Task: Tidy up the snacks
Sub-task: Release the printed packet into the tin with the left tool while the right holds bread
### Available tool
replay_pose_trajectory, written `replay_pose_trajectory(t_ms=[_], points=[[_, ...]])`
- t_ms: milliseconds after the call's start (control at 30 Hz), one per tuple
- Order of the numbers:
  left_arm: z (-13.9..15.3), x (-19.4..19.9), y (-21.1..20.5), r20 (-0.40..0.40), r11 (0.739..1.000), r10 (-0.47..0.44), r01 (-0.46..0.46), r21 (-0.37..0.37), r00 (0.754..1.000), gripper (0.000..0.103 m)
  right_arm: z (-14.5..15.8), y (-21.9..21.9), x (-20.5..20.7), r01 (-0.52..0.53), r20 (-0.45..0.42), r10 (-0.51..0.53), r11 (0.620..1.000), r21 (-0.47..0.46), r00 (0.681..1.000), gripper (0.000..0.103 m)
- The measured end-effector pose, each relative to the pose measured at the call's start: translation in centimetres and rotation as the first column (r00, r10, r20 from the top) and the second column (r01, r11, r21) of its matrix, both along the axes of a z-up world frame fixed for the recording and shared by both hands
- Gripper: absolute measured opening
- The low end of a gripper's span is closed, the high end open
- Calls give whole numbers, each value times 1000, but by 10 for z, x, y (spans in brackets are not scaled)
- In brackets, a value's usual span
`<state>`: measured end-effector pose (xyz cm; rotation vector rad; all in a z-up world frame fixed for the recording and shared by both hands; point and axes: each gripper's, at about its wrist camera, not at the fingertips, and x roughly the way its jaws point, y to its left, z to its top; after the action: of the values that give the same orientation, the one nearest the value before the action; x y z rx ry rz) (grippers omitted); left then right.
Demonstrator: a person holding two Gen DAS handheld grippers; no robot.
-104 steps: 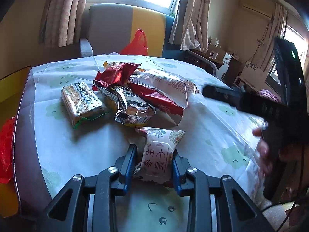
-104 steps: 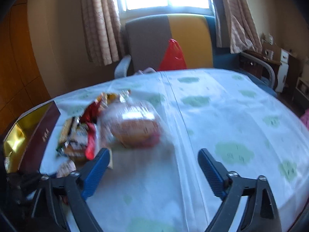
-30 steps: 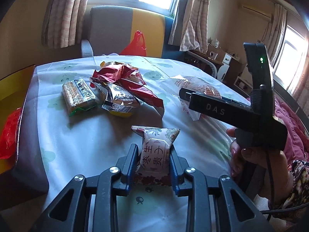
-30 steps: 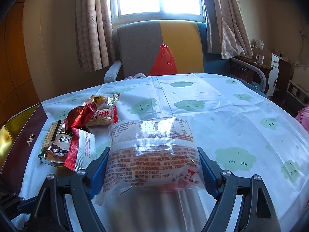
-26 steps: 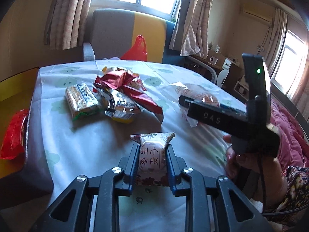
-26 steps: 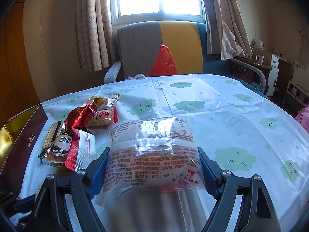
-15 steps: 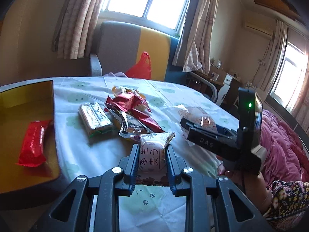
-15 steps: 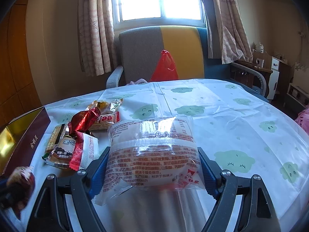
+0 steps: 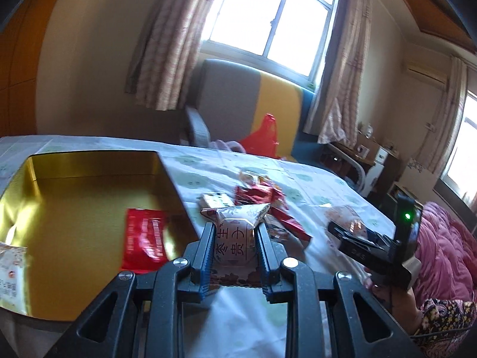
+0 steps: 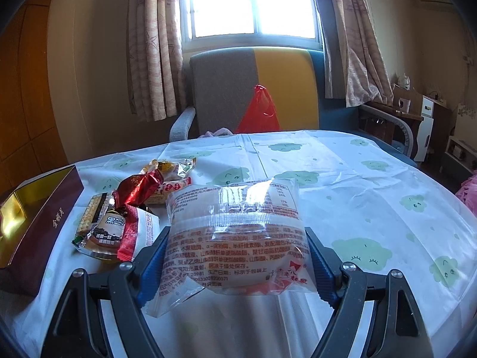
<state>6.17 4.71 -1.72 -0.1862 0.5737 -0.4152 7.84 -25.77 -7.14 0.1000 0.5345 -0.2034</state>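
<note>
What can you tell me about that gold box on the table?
The gold box is a shallow open rectangle with shiny golden inside walls and floor; its outer side is dark maroon with gold lettering. It sits on the table at the left edge, beside the snack pile. Inside lie a flat red packet and, at the near left corner, a pale packet only partly in view.

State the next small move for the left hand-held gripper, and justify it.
Probably carry it a little further left over the gold box, then release. The left hand-held gripper grips a white snack packet just beside the box's rim, and a red packet already lies inside.
</note>
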Motion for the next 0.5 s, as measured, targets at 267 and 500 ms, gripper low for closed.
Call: replay_pose_trajectory(t_ms=[267,500], points=[[-5,13,51,-37,988,148,-147,38,988,26,1,11,1,-31,-18,30,998,-49,999,83],[-19,20,89,-93,966,251,-243,87,963,26,8,18,-6,-34,-9,34,999,-7,999,83]])
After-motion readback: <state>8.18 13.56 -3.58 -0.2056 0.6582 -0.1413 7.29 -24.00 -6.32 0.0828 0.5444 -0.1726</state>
